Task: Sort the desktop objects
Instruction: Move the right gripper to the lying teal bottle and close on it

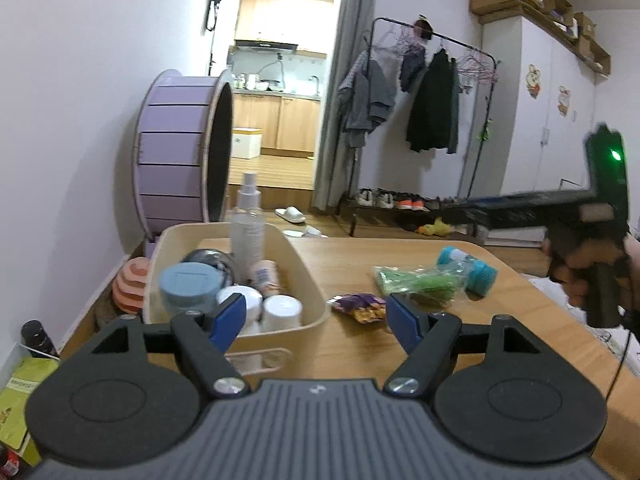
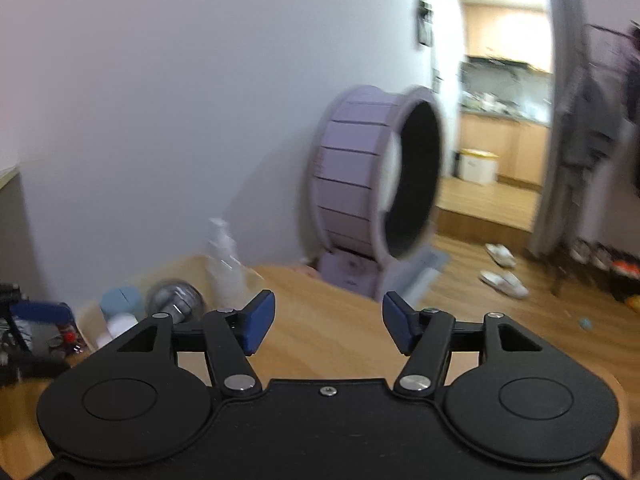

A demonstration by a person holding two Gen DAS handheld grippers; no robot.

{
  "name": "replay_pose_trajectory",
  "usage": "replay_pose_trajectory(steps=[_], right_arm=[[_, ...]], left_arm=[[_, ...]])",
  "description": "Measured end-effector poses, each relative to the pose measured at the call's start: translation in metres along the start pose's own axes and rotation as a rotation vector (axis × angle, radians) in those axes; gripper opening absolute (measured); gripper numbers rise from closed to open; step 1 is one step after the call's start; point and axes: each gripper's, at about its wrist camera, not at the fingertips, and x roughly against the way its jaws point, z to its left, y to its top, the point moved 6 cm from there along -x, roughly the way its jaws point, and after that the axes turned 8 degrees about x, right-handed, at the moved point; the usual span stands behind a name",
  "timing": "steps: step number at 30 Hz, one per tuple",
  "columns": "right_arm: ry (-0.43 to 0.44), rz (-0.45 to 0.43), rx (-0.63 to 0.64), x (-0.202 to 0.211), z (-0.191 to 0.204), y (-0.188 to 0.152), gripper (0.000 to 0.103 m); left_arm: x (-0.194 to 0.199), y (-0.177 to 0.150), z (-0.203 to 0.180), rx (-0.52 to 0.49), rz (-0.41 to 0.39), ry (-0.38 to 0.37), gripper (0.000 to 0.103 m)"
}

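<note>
The light wooden counter (image 1: 352,264) carries a cream oval plastic bin (image 1: 298,280) at its left side, packed with a tall clear spray bottle (image 1: 247,224), a blue-grey round lid (image 1: 191,285) and white jars (image 1: 282,312). Right of the bin lie a green crinkled plastic packet (image 1: 416,280), a teal-capped clear bottle on its side (image 1: 466,270) and, nearer, a small purple-yellow snack wrapper (image 1: 358,306). The left gripper (image 1: 316,322) hovers near the bin, fingers wide and empty. The right gripper (image 2: 329,326) is likewise spread wide over bare counter, holding nothing.
</note>
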Motion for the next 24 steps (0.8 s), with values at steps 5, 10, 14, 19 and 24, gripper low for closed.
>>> replay_pose_trajectory(steps=[5,10,14,19,24], right_arm=[[-0.113,0.061,-0.058,0.026,-0.039,-0.044,0.068],[-0.175,0.112,-0.101,0.017,-0.064,-0.073,0.071],[-0.181,0.133,-0.129,0.008,-0.072,-0.089,0.071],[-0.184,0.179,-0.146,-0.001,-0.075,-0.108,0.071],[-0.175,0.178,-0.162,0.0,-0.078,-0.114,0.071]], left_arm=[[-0.007,-0.008,-0.018,-0.001,0.039,-0.071,0.076],[-0.013,-0.017,-0.034,-0.026,0.064,-0.111,0.076],[-0.02,-0.022,-0.042,-0.038,0.08,-0.129,0.076],[-0.027,-0.026,-0.05,-0.042,0.11,-0.178,0.076],[-0.027,-0.032,-0.061,-0.07,0.122,-0.208,0.076]])
